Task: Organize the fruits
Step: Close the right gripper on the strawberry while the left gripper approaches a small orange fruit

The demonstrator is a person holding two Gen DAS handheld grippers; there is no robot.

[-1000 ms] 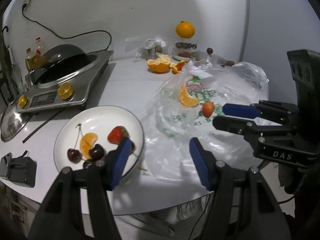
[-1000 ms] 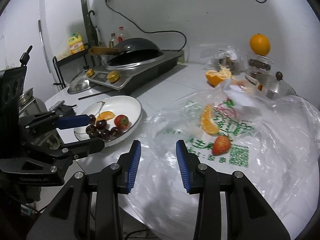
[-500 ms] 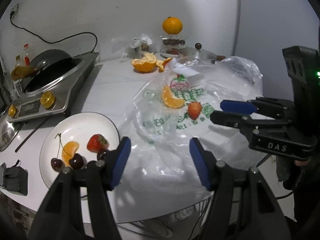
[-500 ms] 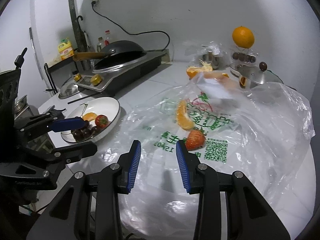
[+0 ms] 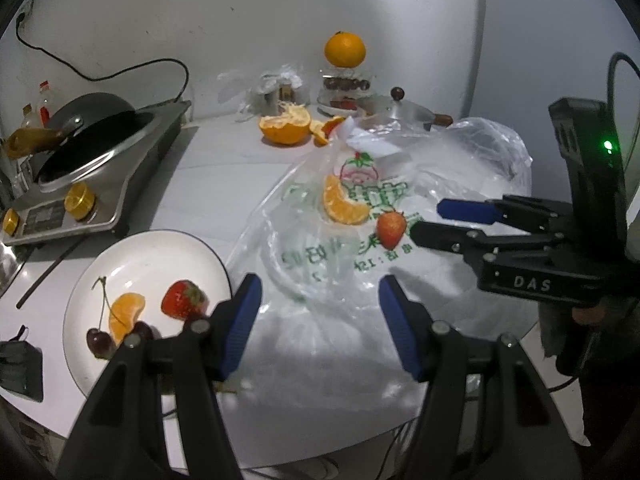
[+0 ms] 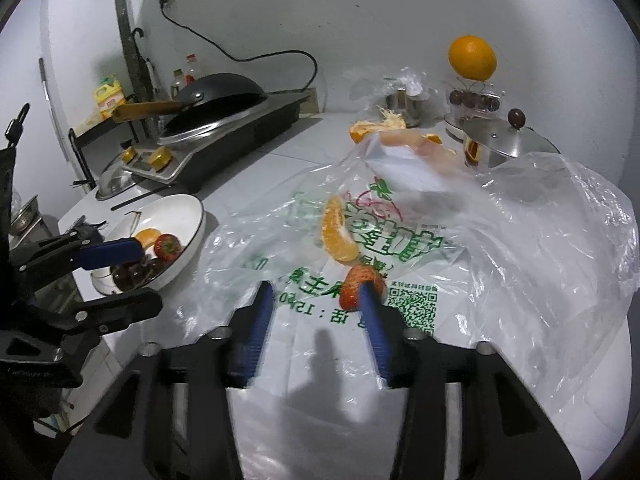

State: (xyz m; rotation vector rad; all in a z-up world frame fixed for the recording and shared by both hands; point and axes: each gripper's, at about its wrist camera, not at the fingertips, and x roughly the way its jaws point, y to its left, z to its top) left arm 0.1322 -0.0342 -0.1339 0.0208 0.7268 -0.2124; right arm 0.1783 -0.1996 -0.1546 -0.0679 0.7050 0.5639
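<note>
While both grippers hang over the white bench [image 5: 224,176], neither holds anything. Left gripper [image 5: 320,320]: jaws spread, nothing btwn them, positioned over the near edge of the clear plastic bag [image 5: 460,184] and just right of the white plate [image 5: 160,252]. Right gripper [image 6: 316,320]: jaws have just been opening and stand apart (pads blurred in its own view), nothing pinched; its right pad overlaps the strawberry [image 6: 354,286] in the picture, contact cannot be told.

Fruit on the bag, w/ green print beneath: one orange segment [image 5: 342,206] and the strawberry, lying near each other, not touching.

Fruit on the plate: a second strawberry [image 5: 182,300], an orange wedge [image 5: 126,314], dark cherries [image 5: 98,342] w/ stems. Plate sits at the bench's near-left corner, beside the bag.

Rear of bench: peeled orange half [image 5: 286,126] w/ loose peel, a whole orange [image 5: 345,49] perched atop a glass container, a lidded steel pot [image 6: 504,140]. Left side: induction cooker [image 5: 96,176] carrying a black wok [image 5: 90,116], power cord running up the wall.

A hand [image 5: 596,312] shows at the right gripper's grip.
</note>
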